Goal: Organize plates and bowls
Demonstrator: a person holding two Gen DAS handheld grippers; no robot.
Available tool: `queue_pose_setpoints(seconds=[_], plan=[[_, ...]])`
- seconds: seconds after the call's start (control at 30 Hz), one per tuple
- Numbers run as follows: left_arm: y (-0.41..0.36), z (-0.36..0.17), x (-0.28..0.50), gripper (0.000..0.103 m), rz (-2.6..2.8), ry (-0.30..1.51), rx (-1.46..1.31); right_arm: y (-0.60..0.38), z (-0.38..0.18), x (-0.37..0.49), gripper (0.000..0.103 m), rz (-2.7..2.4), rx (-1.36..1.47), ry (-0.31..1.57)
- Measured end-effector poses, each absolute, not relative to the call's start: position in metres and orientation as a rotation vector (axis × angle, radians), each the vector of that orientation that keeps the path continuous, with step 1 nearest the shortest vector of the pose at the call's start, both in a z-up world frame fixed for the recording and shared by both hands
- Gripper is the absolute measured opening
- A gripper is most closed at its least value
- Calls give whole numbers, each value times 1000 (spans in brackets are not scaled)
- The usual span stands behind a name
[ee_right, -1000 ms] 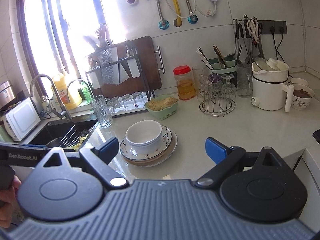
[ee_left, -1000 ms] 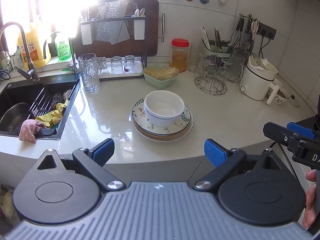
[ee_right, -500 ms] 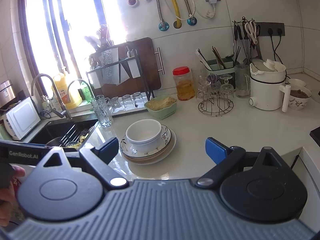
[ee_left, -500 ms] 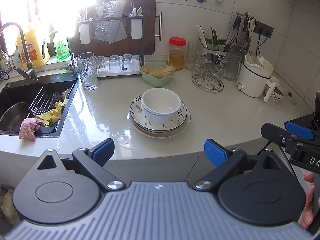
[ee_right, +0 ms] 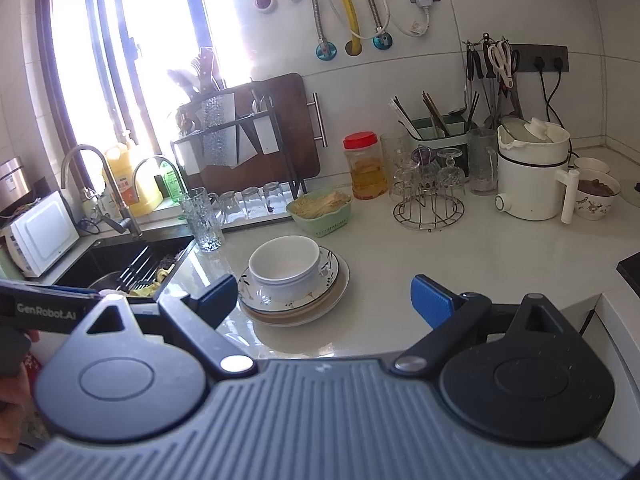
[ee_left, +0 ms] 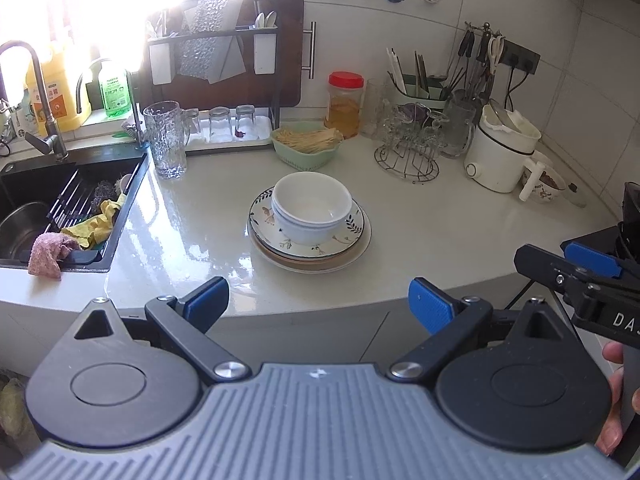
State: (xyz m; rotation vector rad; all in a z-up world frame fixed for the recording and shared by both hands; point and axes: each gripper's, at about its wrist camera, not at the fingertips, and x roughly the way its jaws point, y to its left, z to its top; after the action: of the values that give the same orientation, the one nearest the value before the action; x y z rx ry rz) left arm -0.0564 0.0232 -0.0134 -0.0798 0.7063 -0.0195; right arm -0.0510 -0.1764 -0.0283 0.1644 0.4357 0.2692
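White bowls (ee_left: 311,208) are nested on a stack of plates (ee_left: 352,236), the top one with a leaf pattern, in the middle of the white counter. The same bowls (ee_right: 285,266) and plates (ee_right: 332,284) show in the right wrist view. My left gripper (ee_left: 318,304) is open and empty, held back off the counter's front edge. My right gripper (ee_right: 324,300) is also open and empty, in front of the counter and to the right of the stack. The right gripper shows at the right edge of the left wrist view (ee_left: 576,268).
A black sink (ee_left: 60,208) with cloths lies left. A glass mug (ee_left: 166,140), a green basket (ee_left: 308,148), a red-lidded jar (ee_left: 346,104), a wire glass rack (ee_left: 408,152) and a white cooker (ee_left: 500,152) stand behind the stack.
Both grippers have drawn back a little from the counter, so the stack looks slightly farther away. Nothing on the counter has moved.
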Motion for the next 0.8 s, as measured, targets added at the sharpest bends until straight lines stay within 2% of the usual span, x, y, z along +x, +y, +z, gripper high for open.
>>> queue_pose_setpoints(seconds=[0.8], plan=[[29,-14,-61,98,-16,702,-102,-176,-28,-54,95,270,148,433]])
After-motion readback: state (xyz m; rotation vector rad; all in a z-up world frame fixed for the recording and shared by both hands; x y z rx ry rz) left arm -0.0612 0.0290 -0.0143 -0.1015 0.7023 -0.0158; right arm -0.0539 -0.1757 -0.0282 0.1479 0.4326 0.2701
